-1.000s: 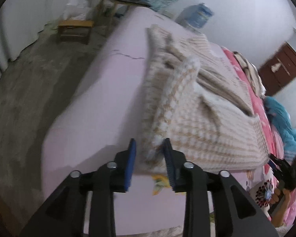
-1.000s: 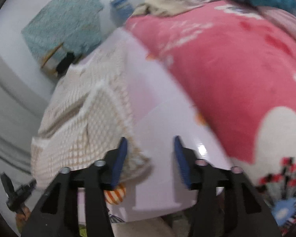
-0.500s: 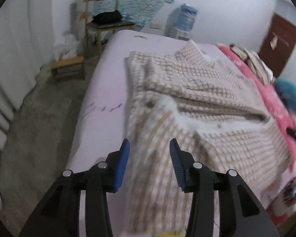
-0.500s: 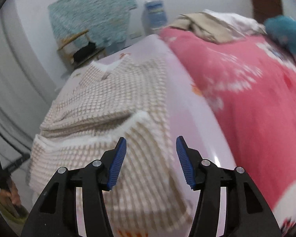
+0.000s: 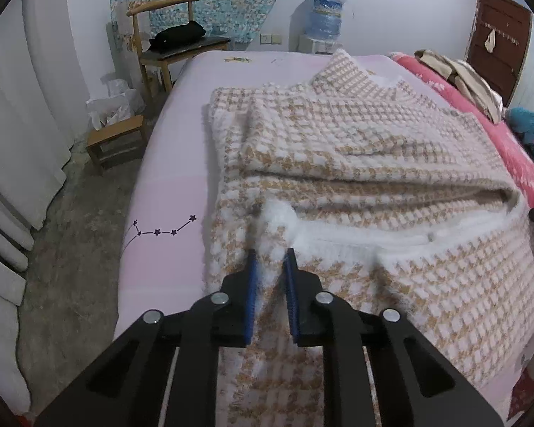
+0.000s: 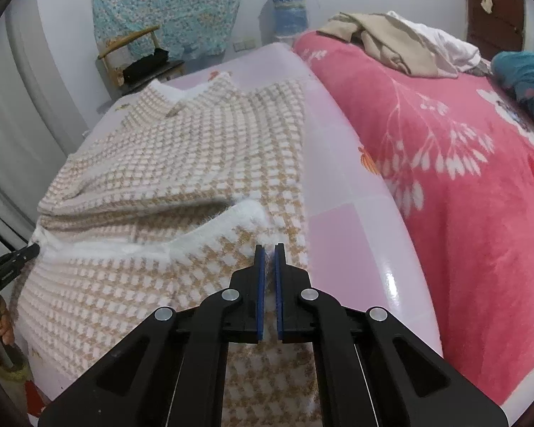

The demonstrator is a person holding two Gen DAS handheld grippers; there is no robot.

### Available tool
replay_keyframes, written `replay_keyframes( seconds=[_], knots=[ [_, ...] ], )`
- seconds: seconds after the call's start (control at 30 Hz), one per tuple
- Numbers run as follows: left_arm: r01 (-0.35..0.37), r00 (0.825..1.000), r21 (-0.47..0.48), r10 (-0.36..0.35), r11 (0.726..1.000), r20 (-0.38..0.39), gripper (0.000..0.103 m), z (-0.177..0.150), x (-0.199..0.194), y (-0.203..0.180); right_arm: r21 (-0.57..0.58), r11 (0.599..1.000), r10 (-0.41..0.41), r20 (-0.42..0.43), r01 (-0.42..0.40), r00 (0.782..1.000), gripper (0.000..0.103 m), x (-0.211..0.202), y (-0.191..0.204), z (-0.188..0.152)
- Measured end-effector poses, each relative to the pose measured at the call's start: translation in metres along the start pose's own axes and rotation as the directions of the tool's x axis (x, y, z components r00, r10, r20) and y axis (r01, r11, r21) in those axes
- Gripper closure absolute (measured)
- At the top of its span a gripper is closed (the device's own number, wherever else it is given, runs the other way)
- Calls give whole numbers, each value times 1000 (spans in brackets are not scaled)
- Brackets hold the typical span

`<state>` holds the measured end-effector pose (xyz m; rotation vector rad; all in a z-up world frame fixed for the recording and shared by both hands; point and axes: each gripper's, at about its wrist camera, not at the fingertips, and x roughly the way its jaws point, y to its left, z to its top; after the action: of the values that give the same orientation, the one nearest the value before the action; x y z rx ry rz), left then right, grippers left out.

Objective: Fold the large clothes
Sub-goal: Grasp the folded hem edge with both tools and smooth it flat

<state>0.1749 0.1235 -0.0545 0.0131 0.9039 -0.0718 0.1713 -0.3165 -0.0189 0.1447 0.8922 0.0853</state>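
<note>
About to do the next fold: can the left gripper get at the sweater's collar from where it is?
Probably not yet. The left gripper has just been closing on the sweater near its hem; the collar lies uncovered at the far end, well ahead.

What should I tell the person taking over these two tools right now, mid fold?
Left tool: jaws have just closed on the near left edge of the checked sweater, fabric pinched between them.
Right tool: jaws have just closed, shut on the sweater's near right edge.
The sweater lies on the pink sheet, collar at the far end, sleeves already folded across the body. The red blanket lies to its right.
Done: sleeves in, both near corners gripped.
Left: probably lift the near hem and carry it toward the collar, then smooth.
</note>
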Motion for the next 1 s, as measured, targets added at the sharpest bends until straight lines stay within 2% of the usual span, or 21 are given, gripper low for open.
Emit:
replay_keyframes(
  seconds=[0.03,0.07,0.1,0.13,0.17,0.23,0.27,0.3,0.37,0.4,0.47,0.53,0.67,0.73,0.8,0.83,0.87,0.9,0.93,1.0],
  knots=[
    [-10,1000,7,10,1000,-3,85,0,-1,-1,-3,1000,-8,-5,8,1000,97,0,1,1],
    [-17,1000,11,17,1000,0,83,2,-4,-1,-1,1000,-25,0,25,1000,86,-3,3,2],
    [-27,1000,10,27,1000,7,75,2,-8,-1,5,999,-45,18,45,999,67,-11,4,4],
    [-39,999,7,39,999,29,65,3,-15,-1,4,998,-56,57,56,997,57,-23,6,5],
    [-40,998,3,40,999,48,61,3,-21,0,-5,999,-48,94,49,994,48,-36,10,6],
    [19,996,-23,-17,1000,90,58,3,-39,2,-31,999,-18,125,22,992,48,-53,19,7],
    [98,990,-43,-93,994,101,58,2,-48,2,-37,999,3,125,2,992,48,-58,22,7],
    [151,984,-54,-146,987,99,57,1,-51,0,-42,997,65,106,-60,992,48,-61,29,5],
    [305,952,-85,-302,948,47,55,-3,-50,-7,-50,982,182,30,-180,983,48,-54,44,-2],
    [368,929,-118,-370,922,11,55,-7,-44,-13,-54,978,203,5,-203,979,48,-49,49,-6],
    [403,910,-145,-413,903,-41,56,-13,-32,-23,-64,970,230,-63,-234,971,48,-32,65,-16],
    [361,924,-132,-373,923,-86,56,-20,-19,-35,-61,966,243,-105,-250,964,48,-19,73,-22],
    [301,949,-81,-307,950,-73,57,-27,-16,-48,-62,968,228,-177,-242,957,55,4,80,-32],
    [260,963,-58,-263,964,-57,67,-30,-16,-54,-51,964,246,-187,-260,951,64,7,80,-34],
    [219,975,-23,-220,975,-39,78,-35,-17,-60,-25,949,303,-201,-314,931,91,9,79,-36],
    [206,978,-12,-206,979,-31,87,-36,-17,-62,-19,947,312,-202,-322,929,92,8,81,-37],
    [202,979,-9,-202,979,-27,89,-35,-17,-63,-39,951,295,-191,-307,936,96,6,83,-38],
    [204,979,-10,-204,979,-17,96,-36,-18,-64,-50,953,284,-181,-297,942,98,3,85,-38],
    [213,977,-14,-213,977,-12,99,-36,-19,-63,-55,955,278,-170,-290,946,99,1,88,-39],
    [207,978,-17,-207,978,16,99,-32,-25,-59,-63,959,266,-144,-277,953,100,-6,89,-36]
  ],
)
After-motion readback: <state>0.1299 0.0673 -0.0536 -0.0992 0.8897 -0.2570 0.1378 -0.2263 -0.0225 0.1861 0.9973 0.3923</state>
